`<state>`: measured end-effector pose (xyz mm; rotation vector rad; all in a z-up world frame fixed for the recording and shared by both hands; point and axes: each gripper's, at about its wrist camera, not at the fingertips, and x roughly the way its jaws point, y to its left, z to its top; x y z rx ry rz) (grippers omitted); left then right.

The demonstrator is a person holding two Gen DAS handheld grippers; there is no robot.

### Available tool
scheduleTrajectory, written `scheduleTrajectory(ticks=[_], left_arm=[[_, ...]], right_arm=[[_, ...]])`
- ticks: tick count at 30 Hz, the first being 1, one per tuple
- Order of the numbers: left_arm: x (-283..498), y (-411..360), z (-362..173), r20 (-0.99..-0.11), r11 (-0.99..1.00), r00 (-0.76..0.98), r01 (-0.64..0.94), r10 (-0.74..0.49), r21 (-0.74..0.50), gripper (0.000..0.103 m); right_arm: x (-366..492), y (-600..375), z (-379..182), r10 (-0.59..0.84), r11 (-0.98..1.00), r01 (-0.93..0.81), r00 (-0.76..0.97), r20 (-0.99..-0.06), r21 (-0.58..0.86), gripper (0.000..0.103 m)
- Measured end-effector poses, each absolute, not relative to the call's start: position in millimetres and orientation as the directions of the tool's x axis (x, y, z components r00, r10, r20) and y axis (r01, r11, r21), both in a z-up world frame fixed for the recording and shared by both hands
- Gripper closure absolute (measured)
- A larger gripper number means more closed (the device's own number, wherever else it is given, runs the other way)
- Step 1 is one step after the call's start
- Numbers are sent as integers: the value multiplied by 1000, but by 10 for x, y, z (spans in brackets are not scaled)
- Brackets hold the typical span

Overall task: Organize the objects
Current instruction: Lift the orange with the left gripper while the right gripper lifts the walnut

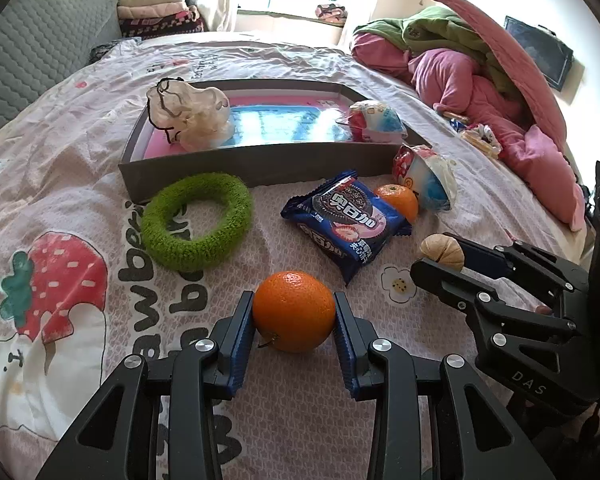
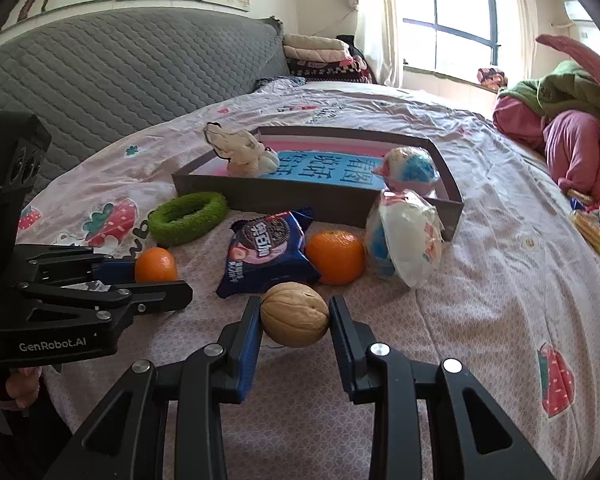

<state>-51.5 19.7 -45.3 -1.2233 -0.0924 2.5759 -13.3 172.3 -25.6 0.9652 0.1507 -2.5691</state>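
Two grippers work over a bed covered with a strawberry-print sheet [image 1: 80,148].

From the left wrist view, the left gripper [image 1: 294,312] has its blue-padded fingers [image 1: 240,340] pressed against both sides of an orange [image 1: 294,312], which sits low over the sheet. Ahead lies a green fuzzy ring [image 1: 198,226], and to its right a blue cookie packet [image 1: 346,220]. Just beyond the packet's far corner rests a second orange [image 1: 398,200], touching a wrapped blue-and-white snack [image 1: 430,178]. Farther back stands a shallow grey box [image 1: 260,164] with a pink and blue floor; a crumpled white bag [image 1: 192,114] sits in its left end and another wrapped snack [image 1: 374,120] in its right end. At the right edge, the right gripper [image 1: 442,254] clamps a walnut [image 1: 442,254].

From the right wrist view, the right gripper [image 2: 294,314] closes its pads on the walnut [image 2: 294,314], held just above the sheet [image 2: 500,280]. Behind it lie the cookie packet [image 2: 266,252] and the second orange [image 2: 336,256], which touches the wrapped snack [image 2: 408,236] leaning by the box's [image 2: 284,196] near right corner. The green ring [image 2: 186,218] lies near the box's left corner. Inside the box sit the white bag [image 2: 240,152] and the other snack [image 2: 410,170]. At left, the left gripper [image 2: 156,266] grips its orange [image 2: 156,266].
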Motion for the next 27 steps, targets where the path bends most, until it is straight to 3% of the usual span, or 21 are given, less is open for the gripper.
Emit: scheduleTrajectory(ticks=[7,27], left_arm=[[-414,274,-343,-726,-966,-644,-235,240,-111,65],[-331,220,-198,-697,-978,-688,-184,203,-103,65]], right_arm=[[-66,1647,-211,-329,-906,424,-699,-635,1,69],[32,1685,-22,-365,-899,438,-728,-581,17,69]])
